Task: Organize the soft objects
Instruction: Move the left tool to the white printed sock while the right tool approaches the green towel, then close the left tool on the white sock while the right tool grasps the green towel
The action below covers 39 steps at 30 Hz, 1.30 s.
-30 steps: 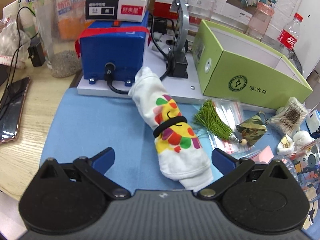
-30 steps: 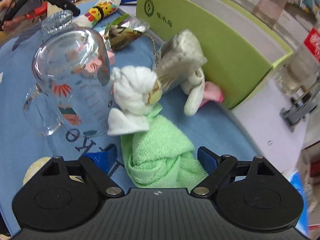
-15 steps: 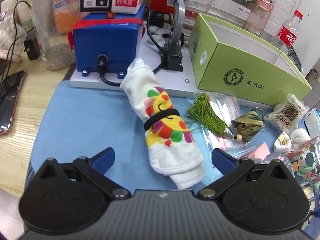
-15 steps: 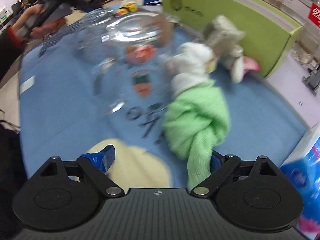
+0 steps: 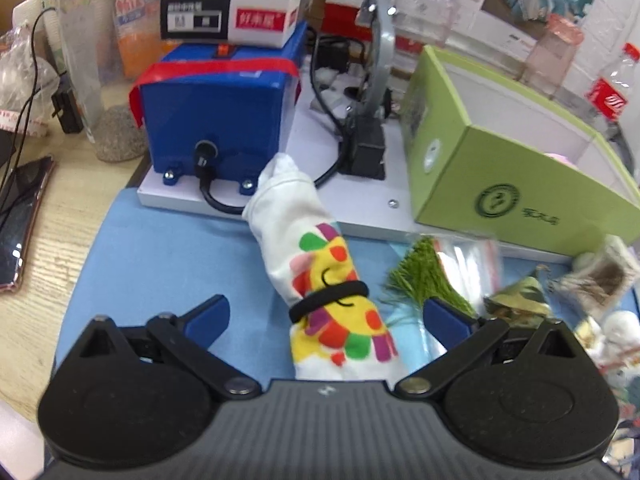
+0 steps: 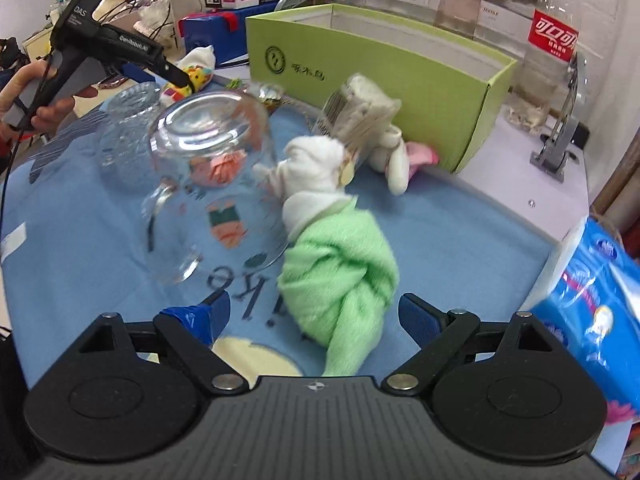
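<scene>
A rolled white sock with a colourful print and a black band (image 5: 320,280) lies on the blue mat (image 5: 168,264). My left gripper (image 5: 326,318) is open, its fingers either side of the sock's near end. A green towel roll (image 6: 340,264) lies on the mat between the open fingers of my right gripper (image 6: 314,314). A white cloth roll (image 6: 316,172) touches its far end. A white and pink plush (image 6: 396,156) lies against the open green box (image 6: 380,68), which also shows in the left wrist view (image 5: 516,160).
A clear glass mug (image 6: 208,184) lies on its side left of the green towel. A blue machine (image 5: 216,108), a cotton swab pack (image 6: 356,116), a green tassel (image 5: 424,276), a cola bottle (image 6: 552,48) and a blue tissue pack (image 6: 596,288) stand around.
My left gripper has moved forward so the sock's near end sits between its fingers. My right gripper swung and pulled back; the green towel now lies further ahead, between its fingers.
</scene>
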Each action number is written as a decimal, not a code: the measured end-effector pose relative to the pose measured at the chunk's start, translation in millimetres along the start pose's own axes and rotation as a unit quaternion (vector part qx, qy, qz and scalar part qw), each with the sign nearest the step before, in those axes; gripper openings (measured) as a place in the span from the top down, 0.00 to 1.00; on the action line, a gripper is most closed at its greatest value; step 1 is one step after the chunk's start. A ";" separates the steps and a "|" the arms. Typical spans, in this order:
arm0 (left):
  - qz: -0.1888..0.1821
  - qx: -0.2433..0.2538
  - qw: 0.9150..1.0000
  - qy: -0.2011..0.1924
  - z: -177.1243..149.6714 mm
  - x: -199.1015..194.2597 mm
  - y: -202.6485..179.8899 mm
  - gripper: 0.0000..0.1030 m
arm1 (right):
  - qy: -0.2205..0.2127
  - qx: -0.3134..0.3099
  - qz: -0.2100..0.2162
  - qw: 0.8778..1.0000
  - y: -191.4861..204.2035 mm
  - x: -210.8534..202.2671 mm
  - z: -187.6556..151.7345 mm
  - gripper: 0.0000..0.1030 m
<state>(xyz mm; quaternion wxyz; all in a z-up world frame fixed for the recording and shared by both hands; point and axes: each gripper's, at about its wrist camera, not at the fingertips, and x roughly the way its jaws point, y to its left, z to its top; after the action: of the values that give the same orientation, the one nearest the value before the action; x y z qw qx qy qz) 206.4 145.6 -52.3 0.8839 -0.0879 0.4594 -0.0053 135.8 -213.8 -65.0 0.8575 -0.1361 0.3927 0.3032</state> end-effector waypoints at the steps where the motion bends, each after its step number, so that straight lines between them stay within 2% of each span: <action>1: -0.001 -0.009 1.000 0.007 0.9 6.8 2.3 0.01 | -0.001 0.002 0.000 1.000 -3.2 1.3 -1.1 0.24; 5: 0.008 -0.011 1.000 0.002 3.0 18.0 2.7 0.01 | 0.006 0.010 0.011 1.000 -9.9 23.9 2.7 0.24; 15: 0.062 0.058 0.996 -0.013 -4.9 28.6 -17.3 0.01 | -0.038 0.016 0.008 0.999 -14.7 25.4 -9.9 0.15; 18: 0.057 0.054 0.997 -0.012 -4.0 27.4 -13.8 0.01 | -0.029 0.012 0.013 0.999 -18.1 28.0 -5.9 0.11; 29: 0.054 0.048 0.997 -0.015 -5.9 24.4 -10.9 0.01 | -0.028 0.006 0.016 0.999 -18.4 29.8 -1.2 0.12; 31: 0.052 0.038 0.998 -0.015 -5.8 22.7 -7.4 0.01 | -0.027 0.019 0.007 0.999 -18.5 28.6 -0.8 0.16; 32: 0.047 0.034 0.998 -0.015 -6.1 21.4 -5.7 0.06 | -0.029 0.030 -0.003 0.999 -18.2 26.7 -0.9 0.19; 33: 0.047 0.033 0.998 -0.017 -6.8 19.4 -4.5 0.08 | -0.039 0.040 -0.012 0.998 -18.0 22.7 -1.8 0.38; 34: 0.052 0.036 0.998 -0.020 -7.1 17.1 -4.1 0.20 | -0.051 0.052 -0.013 0.997 -18.7 17.6 -3.1 0.56; 35: 0.051 0.038 0.998 -0.022 -7.5 13.9 -4.0 0.39 | -0.055 0.072 -0.015 0.996 -20.9 13.7 -4.8 0.75; 36: 0.037 0.034 0.998 -0.022 -7.4 9.3 -2.8 0.47 | -0.060 0.089 -0.015 0.994 -22.1 10.3 -8.1 0.79; 37: 0.023 0.027 0.999 -0.018 -6.9 4.1 -0.8 0.62 | -0.063 0.098 -0.021 0.993 -20.7 6.8 -11.8 0.81; 38: 0.011 0.019 1.000 -0.015 -7.0 -1.6 1.2 0.66 | -0.067 0.104 -0.029 0.992 -18.2 1.8 -16.2 0.81; 39: 0.003 0.017 1.000 -0.018 -8.6 -9.5 2.6 0.66 | -0.069 0.108 -0.035 0.991 -15.6 -4.2 -21.0 0.81</action>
<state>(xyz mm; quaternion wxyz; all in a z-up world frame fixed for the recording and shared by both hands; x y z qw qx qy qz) 193.8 147.7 -49.9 0.8932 -0.0713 0.4438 -0.0094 131.0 -237.6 -75.7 0.9023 -0.0351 0.3580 0.2376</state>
